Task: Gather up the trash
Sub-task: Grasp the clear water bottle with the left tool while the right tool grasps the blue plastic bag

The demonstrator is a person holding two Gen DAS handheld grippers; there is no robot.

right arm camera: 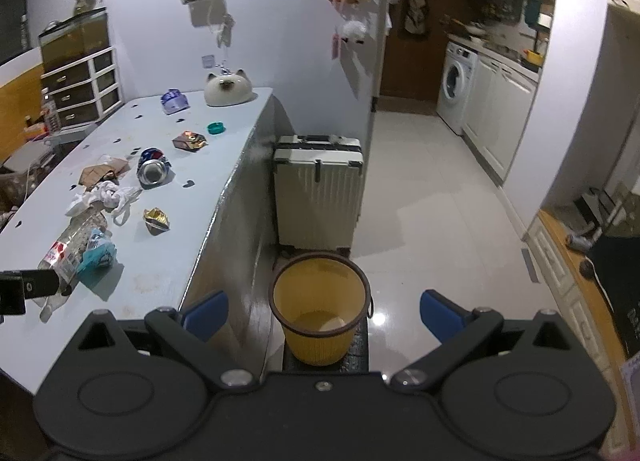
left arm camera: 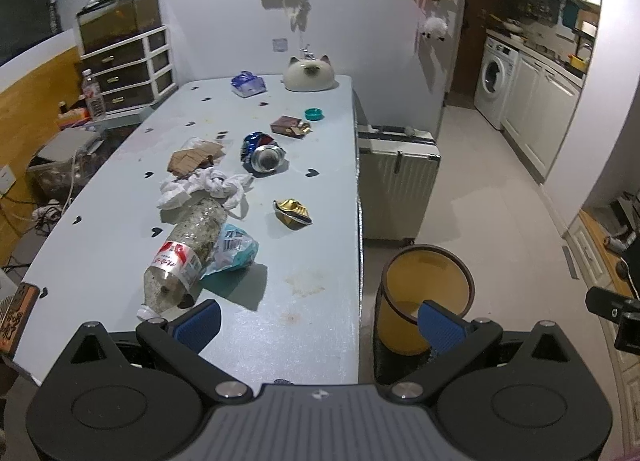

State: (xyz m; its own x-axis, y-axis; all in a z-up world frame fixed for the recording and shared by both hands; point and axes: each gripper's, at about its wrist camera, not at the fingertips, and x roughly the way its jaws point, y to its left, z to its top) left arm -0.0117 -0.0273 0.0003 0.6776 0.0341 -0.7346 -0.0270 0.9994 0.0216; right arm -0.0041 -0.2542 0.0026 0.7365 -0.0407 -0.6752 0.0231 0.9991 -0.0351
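Observation:
Trash lies along the pale blue table (left arm camera: 316, 261): a clear plastic bottle (left arm camera: 186, 249) on its side, a teal wrapper (left arm camera: 236, 249), white crumpled tissue (left arm camera: 204, 187), torn cardboard (left arm camera: 194, 157), a crushed can (left arm camera: 262, 153), a gold foil wrapper (left arm camera: 292, 213) and a brown packet (left arm camera: 290, 126). My left gripper (left arm camera: 318, 327) is open over the table's near right edge, with nothing between its fingers. A yellow bin (right arm camera: 319, 307) stands on the floor beside the table. My right gripper (right arm camera: 323, 315) hangs open above the bin, holding nothing.
A white suitcase (right arm camera: 318, 189) stands behind the bin against the table's side. On the table's far end sit a cat-shaped ornament (left arm camera: 308, 75), a blue tissue pack (left arm camera: 248, 84) and a teal lid (left arm camera: 314, 114). Tiled floor (right arm camera: 432, 197) runs toward a washing machine (right arm camera: 456, 87).

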